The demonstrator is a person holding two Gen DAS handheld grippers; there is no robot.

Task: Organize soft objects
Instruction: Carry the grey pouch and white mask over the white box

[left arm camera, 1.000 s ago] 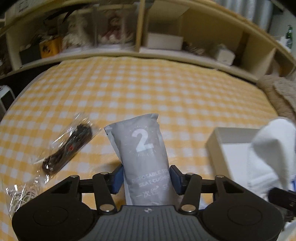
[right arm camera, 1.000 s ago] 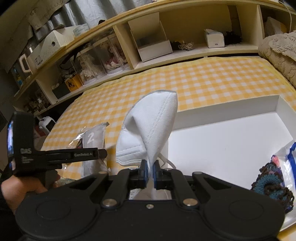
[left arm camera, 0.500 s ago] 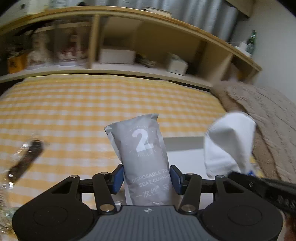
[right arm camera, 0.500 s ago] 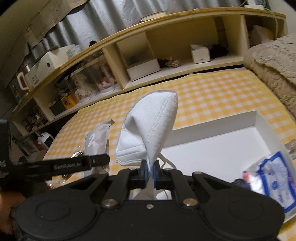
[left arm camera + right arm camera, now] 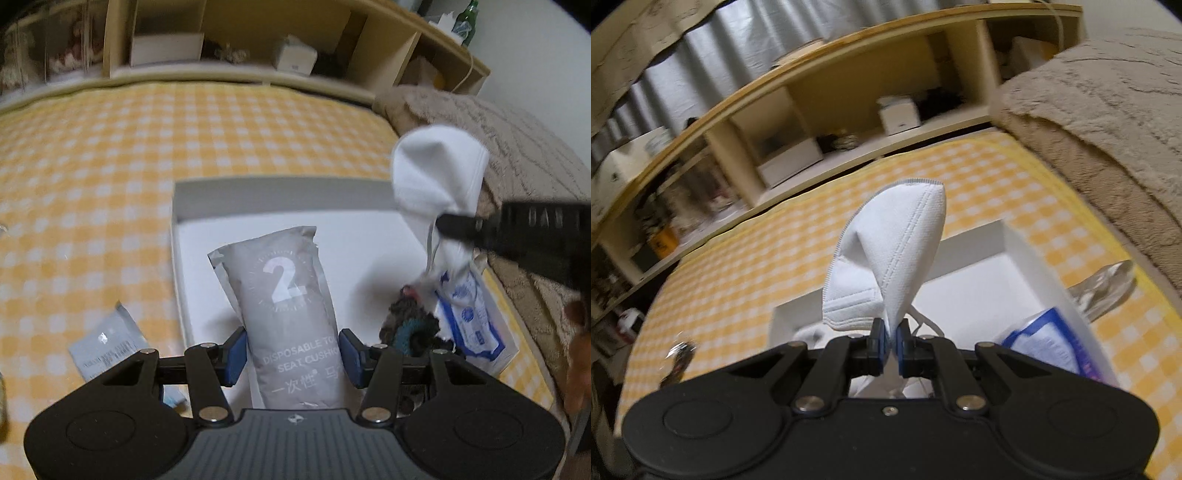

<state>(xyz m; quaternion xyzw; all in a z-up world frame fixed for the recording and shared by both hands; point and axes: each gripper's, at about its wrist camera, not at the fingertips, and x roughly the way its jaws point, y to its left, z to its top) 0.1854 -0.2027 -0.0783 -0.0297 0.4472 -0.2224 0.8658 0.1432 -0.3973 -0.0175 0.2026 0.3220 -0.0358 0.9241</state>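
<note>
Left gripper [image 5: 291, 354]: blue pads pressed against both sides of a grey seat-cushion packet [image 5: 284, 314], printed with a large "2" and "DISPOSABLE ... SEAT CUSHION", held upright over the white tray [image 5: 280, 192]; jaws clamped on its lower part. Right gripper [image 5: 891, 343]: jaws nearly together, pinching the bottom corner of a white folded face mask [image 5: 890, 258], which stands up from the pads with its elastic loop trailing beside them; in the left wrist view the same mask hangs above the tray's right side. Tray: shallow, rectangular, white floor, low grey-white walls, lying on the yellow-and-white checked bedspread [image 5: 110, 155]. Contents seen at its right end: a dark crocheted item [image 5: 410, 325] with teal and pink yarn, and touching it on the right a blue-and-white printed plastic pouch [image 5: 469, 310] leaning against the right wall. Remainder of the tray floor under the packet is bare white. Outside the tray, left of it on the bedspread: a small pale-blue flat sachet [image 5: 107, 343], partly behind the gripper body. Right of the tray: a beige fleece blanket [image 5: 517, 147], piled. Behind the bed: a wooden shelf unit [image 5: 827, 110] holding boxes and small clutter, blurred.
</note>
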